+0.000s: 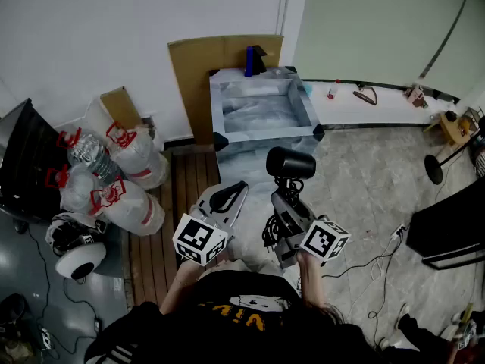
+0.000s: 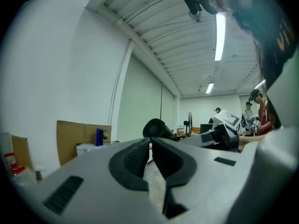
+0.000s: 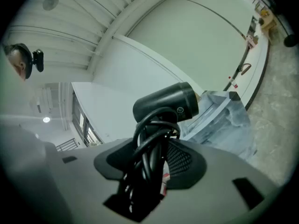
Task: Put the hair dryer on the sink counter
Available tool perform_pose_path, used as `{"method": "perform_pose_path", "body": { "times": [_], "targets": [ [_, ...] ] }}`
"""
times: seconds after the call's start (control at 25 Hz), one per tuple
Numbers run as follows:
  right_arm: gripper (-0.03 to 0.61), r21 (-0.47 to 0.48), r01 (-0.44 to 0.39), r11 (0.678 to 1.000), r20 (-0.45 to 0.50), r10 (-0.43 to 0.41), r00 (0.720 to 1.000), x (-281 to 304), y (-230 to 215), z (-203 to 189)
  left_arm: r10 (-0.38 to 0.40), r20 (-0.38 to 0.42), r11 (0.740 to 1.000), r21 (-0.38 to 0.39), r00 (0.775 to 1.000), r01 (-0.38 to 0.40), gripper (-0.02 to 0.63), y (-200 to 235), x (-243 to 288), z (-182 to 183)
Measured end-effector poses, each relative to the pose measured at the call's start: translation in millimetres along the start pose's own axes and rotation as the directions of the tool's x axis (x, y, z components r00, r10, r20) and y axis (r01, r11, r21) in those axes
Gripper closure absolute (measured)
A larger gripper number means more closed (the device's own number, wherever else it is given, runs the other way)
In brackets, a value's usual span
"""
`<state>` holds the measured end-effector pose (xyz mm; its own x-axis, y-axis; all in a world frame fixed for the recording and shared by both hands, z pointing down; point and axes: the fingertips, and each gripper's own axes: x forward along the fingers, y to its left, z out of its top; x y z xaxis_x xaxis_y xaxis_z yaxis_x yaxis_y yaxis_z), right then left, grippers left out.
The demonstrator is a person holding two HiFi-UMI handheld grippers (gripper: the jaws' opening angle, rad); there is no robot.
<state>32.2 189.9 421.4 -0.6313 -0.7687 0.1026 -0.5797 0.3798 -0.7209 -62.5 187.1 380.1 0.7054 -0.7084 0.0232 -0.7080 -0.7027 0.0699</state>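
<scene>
The hair dryer (image 1: 292,163) is in the middle of the head view, standing up with its round black head on top. My right gripper (image 1: 283,194) holds it by the handle. In the right gripper view the two jaws press on the handle from both sides, and the black cord (image 3: 150,141) is wound round the handle and squeezed in with it. Some of the cord hangs in loops below the gripper. My left gripper (image 1: 227,197) is just to the left, level, with its jaws closed together and nothing in them. The sink counter (image 1: 265,144) is right above the dryer in the head view, a grey stone-look box with a deep bowl in the middle. The dryer is not over it yet, so I think I am in the carrying part of the job. To do this well, I should grip tight so the handle does not slip on the cord. I should move the dryer up the frame to a flat edge of the counter, not over the bowl, where it could drop in. Then I should go down slowly until it rests, and only then let go. The hanging loops could catch on the corner, so I should lift them clear. A blue thing (image 1: 248,61) stands at the back edge, so I will stay near the front.
</scene>
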Motion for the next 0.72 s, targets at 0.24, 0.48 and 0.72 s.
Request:
{"method": "perform_pose_path", "body": {
  "times": [0.24, 0.48, 0.72],
  "targets": [
    [0.379, 0.014, -0.004, 1.000, 0.009, 0.004, 1.000, 3.1, 1.8, 2.2, -0.016, 0.007, 1.000, -0.018, 1.000, 0.016, 0.592, 3.8, 5.4, 0.5],
    [0.379, 0.022, -0.002, 1.000, 0.013, 0.002, 1.000, 6.5, -8.0, 12.5, -0.045, -0.009, 0.999, -0.016, 0.999, 0.045, 0.592, -1.1, 22.1, -4.5],
    [0.379, 0.038, -0.015, 0.999, 0.007, 0.014, 1.000, 26.8, -31.1, 31.7, -0.029, -0.024, 1.000, -0.012, 0.999, 0.029, 0.592, 14.5, 49.0, -9.0]
  ]
}}
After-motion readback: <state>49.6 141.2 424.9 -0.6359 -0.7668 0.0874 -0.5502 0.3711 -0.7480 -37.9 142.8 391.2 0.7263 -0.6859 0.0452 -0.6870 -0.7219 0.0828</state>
